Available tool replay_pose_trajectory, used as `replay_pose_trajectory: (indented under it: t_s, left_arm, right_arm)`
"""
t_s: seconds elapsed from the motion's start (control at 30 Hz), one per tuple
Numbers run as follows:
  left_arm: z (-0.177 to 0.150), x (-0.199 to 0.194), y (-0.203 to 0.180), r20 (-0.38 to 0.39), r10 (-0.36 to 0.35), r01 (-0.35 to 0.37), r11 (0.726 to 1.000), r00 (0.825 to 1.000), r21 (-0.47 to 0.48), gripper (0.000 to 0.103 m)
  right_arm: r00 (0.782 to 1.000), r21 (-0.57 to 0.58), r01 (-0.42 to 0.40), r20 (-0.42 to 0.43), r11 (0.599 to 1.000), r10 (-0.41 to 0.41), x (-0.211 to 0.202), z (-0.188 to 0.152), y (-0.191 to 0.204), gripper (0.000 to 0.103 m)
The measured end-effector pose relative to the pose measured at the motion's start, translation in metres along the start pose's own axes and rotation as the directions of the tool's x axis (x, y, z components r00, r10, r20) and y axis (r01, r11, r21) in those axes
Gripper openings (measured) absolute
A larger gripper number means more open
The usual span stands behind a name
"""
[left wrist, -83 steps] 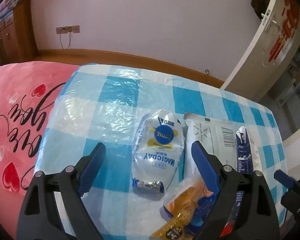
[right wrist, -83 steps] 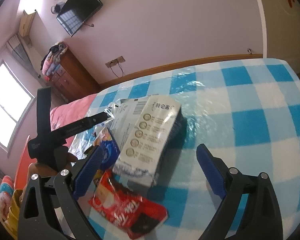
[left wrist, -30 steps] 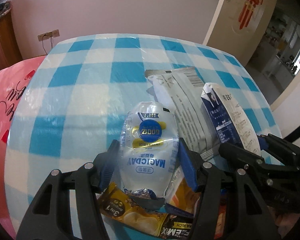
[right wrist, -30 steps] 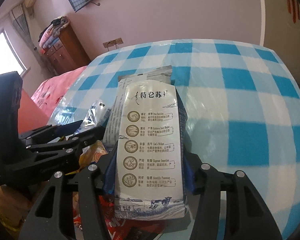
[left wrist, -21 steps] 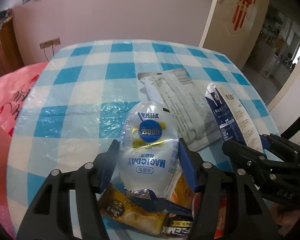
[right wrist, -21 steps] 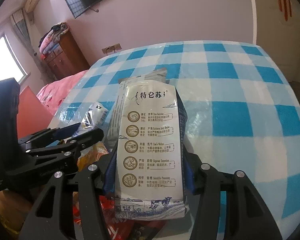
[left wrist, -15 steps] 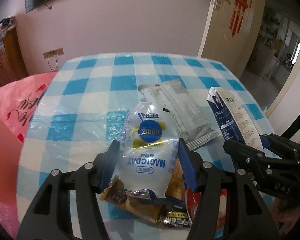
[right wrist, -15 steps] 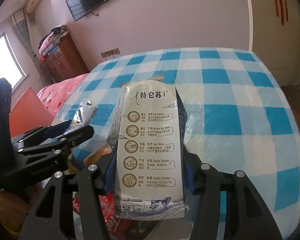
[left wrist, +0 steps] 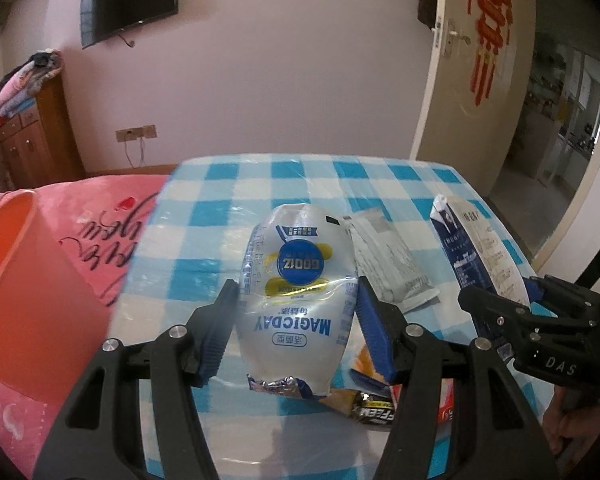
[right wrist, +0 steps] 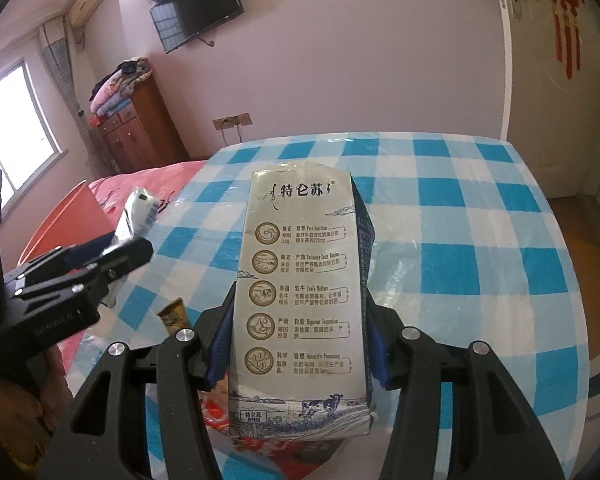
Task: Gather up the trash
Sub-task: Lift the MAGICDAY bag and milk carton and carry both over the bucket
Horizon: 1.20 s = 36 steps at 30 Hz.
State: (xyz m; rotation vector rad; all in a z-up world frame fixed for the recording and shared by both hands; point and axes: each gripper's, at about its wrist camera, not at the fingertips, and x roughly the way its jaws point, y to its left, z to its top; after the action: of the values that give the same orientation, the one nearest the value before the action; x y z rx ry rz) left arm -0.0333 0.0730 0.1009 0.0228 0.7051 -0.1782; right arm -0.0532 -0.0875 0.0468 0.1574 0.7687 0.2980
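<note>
My left gripper (left wrist: 296, 300) is shut on a clear MAGICDAY bread wrapper (left wrist: 298, 300) and holds it above the blue-checked table (left wrist: 204, 240). My right gripper (right wrist: 298, 320) is shut on a flattened milk carton (right wrist: 300, 296), also lifted; the carton shows at the right of the left wrist view (left wrist: 476, 256). On the table lie a grey-white snack bag (left wrist: 392, 264), a yellow coffee sachet (left wrist: 364, 408) and a red wrapper (right wrist: 220, 420). The left gripper with its wrapper (right wrist: 136, 212) shows at the left of the right wrist view.
An orange bin (left wrist: 16, 280) stands left of the table, beside a pink blanket (left wrist: 96, 216). A wooden dresser (right wrist: 136, 128) is by the wall. An open door (left wrist: 480, 80) is at the right.
Both grippers closed on their items, then lifted them up and back from the table. The orange bin has come into view at the left.
</note>
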Motion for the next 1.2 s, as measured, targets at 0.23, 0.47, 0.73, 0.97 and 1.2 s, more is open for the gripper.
replay_pose_trajectory:
  t_s: [0.23, 0.47, 0.73, 0.97, 1.2]
  left_arm:
    - [0.006, -0.022, 0.024, 0.039, 0.053, -0.052, 0.998, 0.998, -0.023, 0.06]
    - [0.012, -0.042, 0.054, 0.074, 0.105, -0.101, 0.994, 0.992, -0.05, 0.06]
    - [0.018, -0.062, 0.09, 0.109, 0.157, -0.149, 0.985, 0.981, -0.082, 0.06]
    - [0.025, -0.08, 0.126, 0.137, 0.223, -0.208, 0.971, 0.965, -0.118, 0.06]
    - [0.03, -0.096, 0.173, 0.146, 0.315, -0.287, 0.94, 0.938, -0.183, 0.06]
  right_arm:
    - [1.0, -0.028, -0.023, -0.003, 0.999, 0.023, -0.002, 0.007, 0.02, 0.055]
    - [0.999, -0.07, -0.049, -0.006, 0.996, 0.048, -0.001, 0.014, 0.048, 0.055]
    - [0.995, -0.122, -0.098, -0.022, 0.988, 0.096, 0.011, 0.029, 0.086, 0.055]
    - [0.985, -0.194, -0.172, -0.045, 0.966, 0.166, 0.026, 0.049, 0.135, 0.055]
    - [0.967, -0.28, -0.256, -0.053, 0.925, 0.251, 0.037, 0.074, 0.198, 0.055]
